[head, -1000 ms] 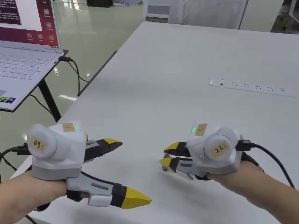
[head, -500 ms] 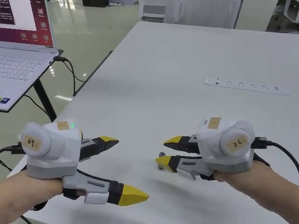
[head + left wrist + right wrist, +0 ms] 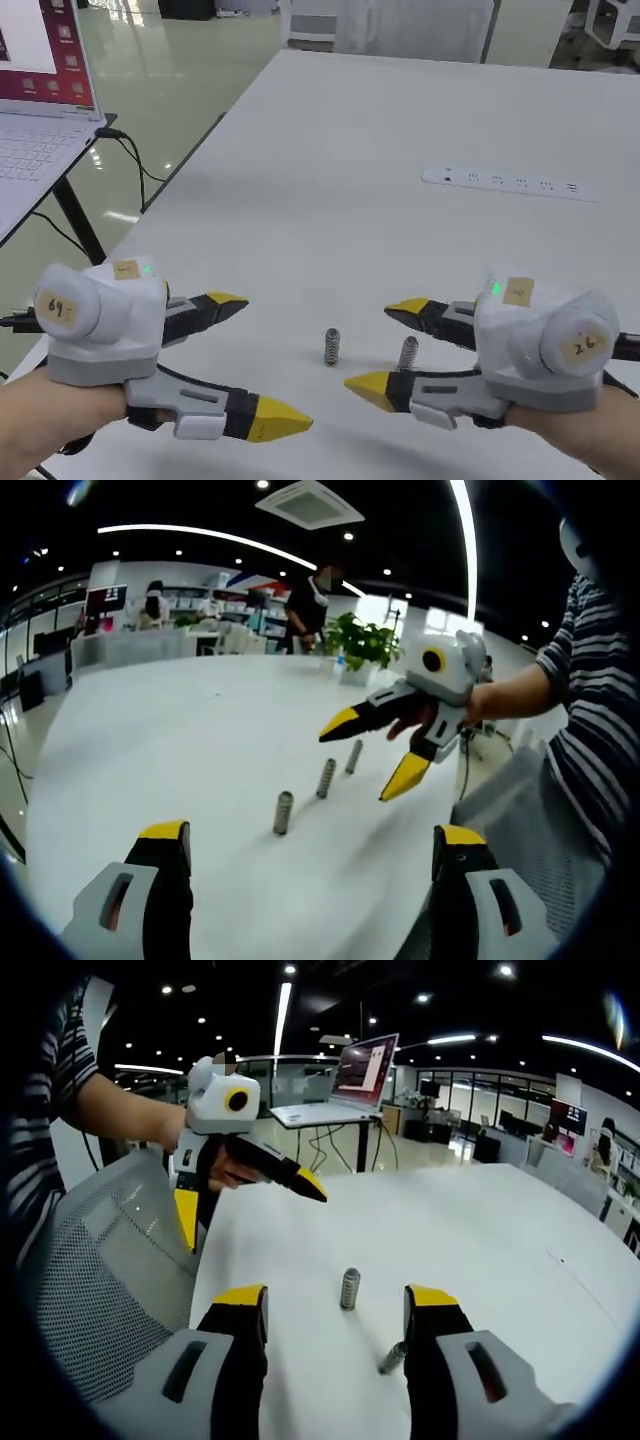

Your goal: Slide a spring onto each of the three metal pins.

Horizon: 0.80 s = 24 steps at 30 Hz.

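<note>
Low, facing inward, left gripper (image 3: 272, 362) fingers spread, right gripper (image 3: 370, 345) fingers spread beside spring (image 3: 331, 346).

Open-plan office: laptop (image 3: 30, 150), white table (image 3: 400, 130), ceiling lights (image 3: 283, 1015).

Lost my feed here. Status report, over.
Left claw open, empty. Right claw open, empty. Three springs upright in a row on the table between them. Nothing blocking.

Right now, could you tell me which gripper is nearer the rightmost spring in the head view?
Right. The right gripper has the rightmost spring between its open jaws; the left gripper is off to that spring's left, beyond the other spring.
</note>
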Motion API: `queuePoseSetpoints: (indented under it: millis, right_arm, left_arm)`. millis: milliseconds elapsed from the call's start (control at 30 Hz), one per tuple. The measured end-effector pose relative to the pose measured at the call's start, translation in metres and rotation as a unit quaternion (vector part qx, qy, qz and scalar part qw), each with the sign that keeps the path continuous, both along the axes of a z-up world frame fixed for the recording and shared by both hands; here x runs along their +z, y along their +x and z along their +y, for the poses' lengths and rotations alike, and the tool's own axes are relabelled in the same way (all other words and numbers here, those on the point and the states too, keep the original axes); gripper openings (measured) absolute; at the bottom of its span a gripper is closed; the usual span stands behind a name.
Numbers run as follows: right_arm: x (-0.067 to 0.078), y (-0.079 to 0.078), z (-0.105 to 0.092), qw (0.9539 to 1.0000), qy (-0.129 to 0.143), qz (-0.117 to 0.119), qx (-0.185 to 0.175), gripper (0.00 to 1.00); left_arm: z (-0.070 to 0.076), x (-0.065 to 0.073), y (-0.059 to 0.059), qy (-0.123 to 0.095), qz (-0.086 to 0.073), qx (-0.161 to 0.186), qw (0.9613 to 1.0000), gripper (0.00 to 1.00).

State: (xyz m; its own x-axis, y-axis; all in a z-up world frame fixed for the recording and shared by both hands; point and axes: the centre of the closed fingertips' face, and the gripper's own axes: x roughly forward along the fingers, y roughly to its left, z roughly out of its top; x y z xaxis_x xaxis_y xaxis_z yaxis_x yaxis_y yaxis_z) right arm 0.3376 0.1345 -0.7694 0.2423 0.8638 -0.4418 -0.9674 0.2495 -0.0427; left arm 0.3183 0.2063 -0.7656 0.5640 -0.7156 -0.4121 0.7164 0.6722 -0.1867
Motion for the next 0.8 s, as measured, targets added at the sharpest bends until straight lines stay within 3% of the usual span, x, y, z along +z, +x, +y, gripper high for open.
queuePoseSetpoints:
  millis: [167,300,800]
  right_arm:
    - [-0.001,-0.002,-0.019,0.9998,0.003,0.002,-0.018,0.64]
    - [-0.001,-0.004,-0.035,0.9993,0.007,0.001,-0.036,0.77]
    - [-0.009,-0.006,-0.091,0.994,0.022,0.025,-0.104,0.98]
  left_arm:
    - [-0.001,0.001,0.0,0.001,0.0,-0.002,1.0,0.98]
    - [-0.004,0.0,0.0,0.001,0.0,-0.005,1.0,0.98]
    - [-0.009,0.003,-0.003,0.002,-0.005,-0.011,0.9999,0.98]
